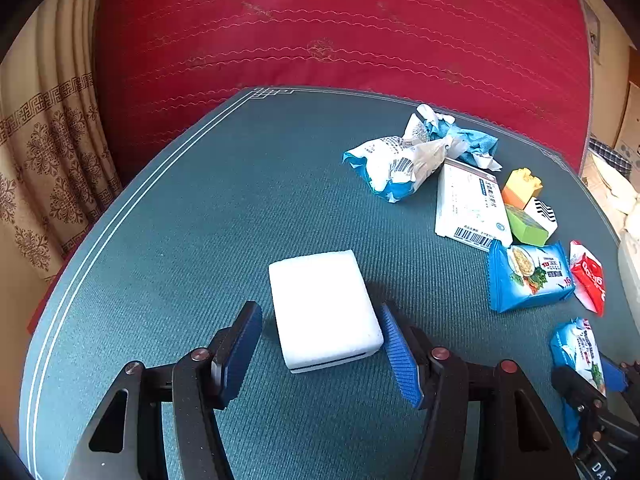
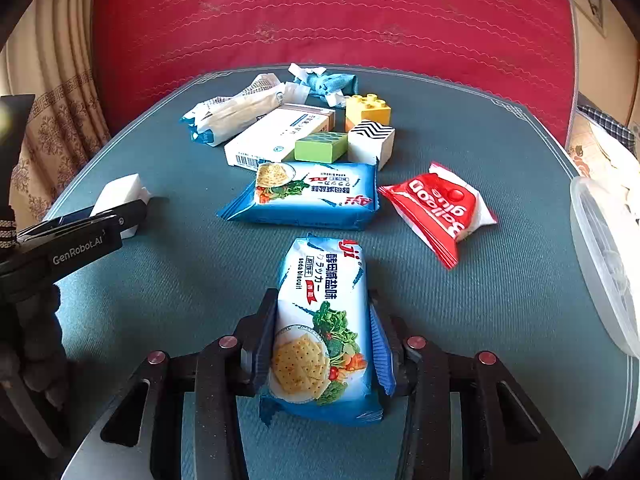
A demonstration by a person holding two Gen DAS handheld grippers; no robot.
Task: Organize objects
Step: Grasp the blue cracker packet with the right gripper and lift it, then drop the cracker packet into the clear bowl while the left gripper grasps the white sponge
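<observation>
My left gripper (image 1: 320, 340) is open, its blue pads on either side of a white foam block (image 1: 324, 308) lying on the teal table mat (image 1: 200, 220); the right pad is close to the block, the left pad apart. My right gripper (image 2: 322, 340) is shut on a blue soda biscuit packet (image 2: 322, 328). The same packet and gripper show at the right edge of the left wrist view (image 1: 578, 352). The white block and the left gripper (image 2: 120, 208) show at the left of the right wrist view.
A second biscuit packet (image 2: 312, 196), a red balloon glue packet (image 2: 440, 212), a white medicine box (image 2: 276, 136), green (image 2: 320, 147), zigzag (image 2: 370, 144) and yellow (image 2: 368, 108) blocks and crumpled wrappers (image 2: 240, 108) lie further back. A clear plastic container (image 2: 604, 260) stands at right. A red mattress (image 2: 320, 16) stands behind.
</observation>
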